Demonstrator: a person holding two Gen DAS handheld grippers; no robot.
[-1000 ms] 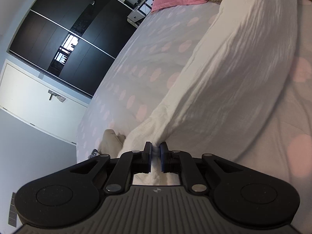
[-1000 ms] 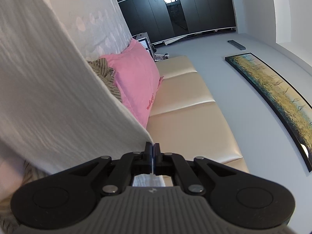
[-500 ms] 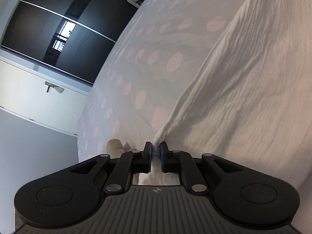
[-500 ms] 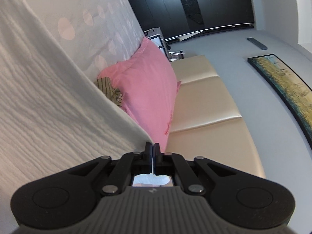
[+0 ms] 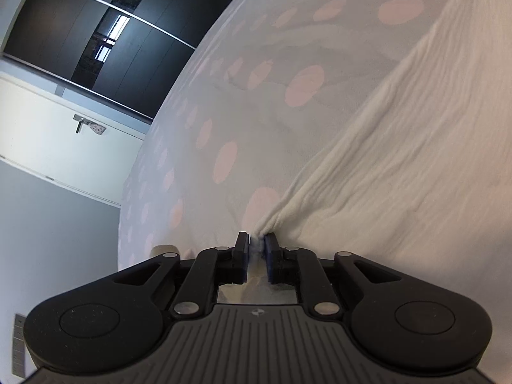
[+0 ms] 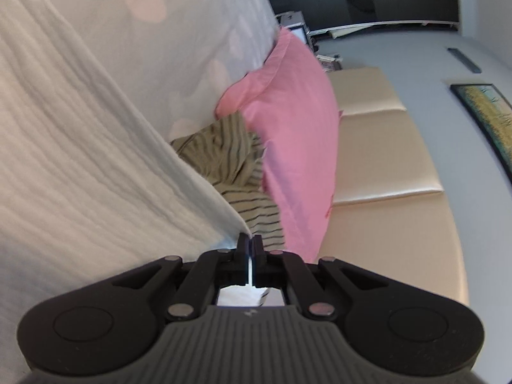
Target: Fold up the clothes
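A cream crinkled garment [image 5: 400,147] stretches over the dotted bed sheet [image 5: 224,102]. My left gripper [image 5: 256,244] is shut on one bunched corner of it, low over the sheet. In the right wrist view the same garment [image 6: 64,147] fills the left side, and my right gripper [image 6: 249,243] is shut on its thin edge. The cloth runs taut away from both grippers. A striped beige garment [image 6: 233,166] lies crumpled just beyond the right gripper, against the pink pillow.
A pink pillow [image 6: 294,134] leans on the cream padded headboard [image 6: 384,166]. A dark wardrobe [image 5: 105,22] and a white door [image 5: 64,147] stand beyond the bed's edge. A framed picture [image 6: 486,112] hangs on the wall.
Both grippers have come down closer to the bed with the cream garment still held. The striped garment and pillow now show nearer in the right wrist view.
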